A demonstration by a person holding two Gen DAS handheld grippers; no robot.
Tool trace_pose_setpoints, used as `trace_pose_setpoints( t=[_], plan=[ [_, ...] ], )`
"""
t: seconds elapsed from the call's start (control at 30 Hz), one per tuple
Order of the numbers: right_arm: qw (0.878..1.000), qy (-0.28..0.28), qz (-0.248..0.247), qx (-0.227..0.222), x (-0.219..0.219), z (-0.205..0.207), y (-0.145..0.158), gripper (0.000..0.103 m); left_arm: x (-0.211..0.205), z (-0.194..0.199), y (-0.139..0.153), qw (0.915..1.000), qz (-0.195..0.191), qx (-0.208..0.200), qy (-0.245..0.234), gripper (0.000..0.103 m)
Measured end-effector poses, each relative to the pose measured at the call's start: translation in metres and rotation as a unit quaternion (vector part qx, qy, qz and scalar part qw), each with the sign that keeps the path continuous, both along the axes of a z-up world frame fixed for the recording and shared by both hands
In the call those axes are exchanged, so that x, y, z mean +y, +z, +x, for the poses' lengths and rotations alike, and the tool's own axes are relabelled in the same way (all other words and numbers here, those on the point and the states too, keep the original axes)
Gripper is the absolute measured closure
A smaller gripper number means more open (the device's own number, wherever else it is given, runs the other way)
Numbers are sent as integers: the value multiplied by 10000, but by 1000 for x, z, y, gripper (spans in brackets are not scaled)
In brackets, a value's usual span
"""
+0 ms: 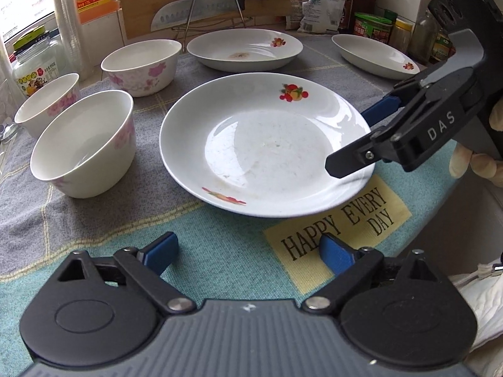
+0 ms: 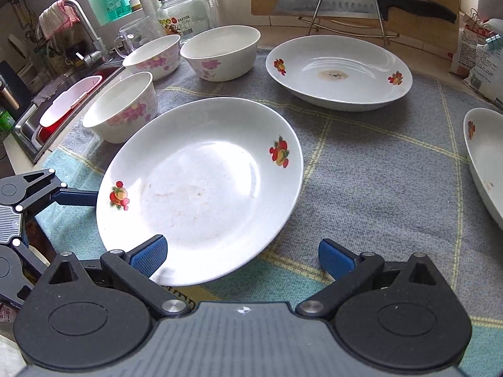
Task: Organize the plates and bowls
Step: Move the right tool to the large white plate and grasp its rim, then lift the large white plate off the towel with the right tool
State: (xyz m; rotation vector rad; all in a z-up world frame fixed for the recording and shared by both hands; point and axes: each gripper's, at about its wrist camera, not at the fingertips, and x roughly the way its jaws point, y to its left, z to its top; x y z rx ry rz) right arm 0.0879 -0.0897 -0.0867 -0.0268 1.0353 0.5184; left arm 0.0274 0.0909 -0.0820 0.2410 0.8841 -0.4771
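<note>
A white plate with fruit prints (image 1: 267, 144) (image 2: 201, 188) lies on the cloth in front of both grippers. My left gripper (image 1: 248, 251) is open just short of its near rim, nothing between the pads; one of its fingers (image 2: 75, 196) reaches the plate's left rim. My right gripper (image 2: 243, 256) (image 1: 352, 141) is open at the plate's right edge, one pad over the rim, not pressing. Two more plates (image 1: 245, 50) (image 1: 374, 55) lie further back. Three floral bowls (image 1: 83, 144) (image 1: 47, 103) (image 1: 141, 66) stand left of the plate.
A knife (image 1: 201, 12) rests in a wire rack against a wooden board at the back. Jars and bottles (image 1: 374, 25) line the back edge, with a glass jar (image 1: 34, 62) at the left. A sink (image 2: 63, 106) lies beyond the bowls. The cloth (image 1: 220, 251) covers the counter.
</note>
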Motion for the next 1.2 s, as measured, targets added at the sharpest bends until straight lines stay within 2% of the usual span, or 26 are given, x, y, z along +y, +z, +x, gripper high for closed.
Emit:
trace_pose_setpoints(
  t=[0.23,0.4,0.53,0.67,0.77,0.87,1.2],
  plan=[
    [9991,-13,-412,64,20,7,-2,0,1,4,-3,9998,-62,-75,-169,1],
    [9971,114,-742,-83,29,5,-5,0,4,6,-4,9993,-123,-169,-296,1],
    [9969,98,-761,-194,32,8,-6,0,6,8,-5,9987,-181,-262,-391,1],
    [9973,100,-718,-67,33,18,-4,0,8,9,-7,9976,-245,-361,-536,1],
    [9990,28,-424,117,30,27,-2,0,9,10,-7,9966,-290,-427,-641,1],
    [9991,46,-377,209,30,33,-1,0,9,12,-8,9958,-317,-474,-719,1],
    [9986,345,-12,395,26,59,0,0,7,18,-10,9942,-371,-555,-839,0]
  ],
)
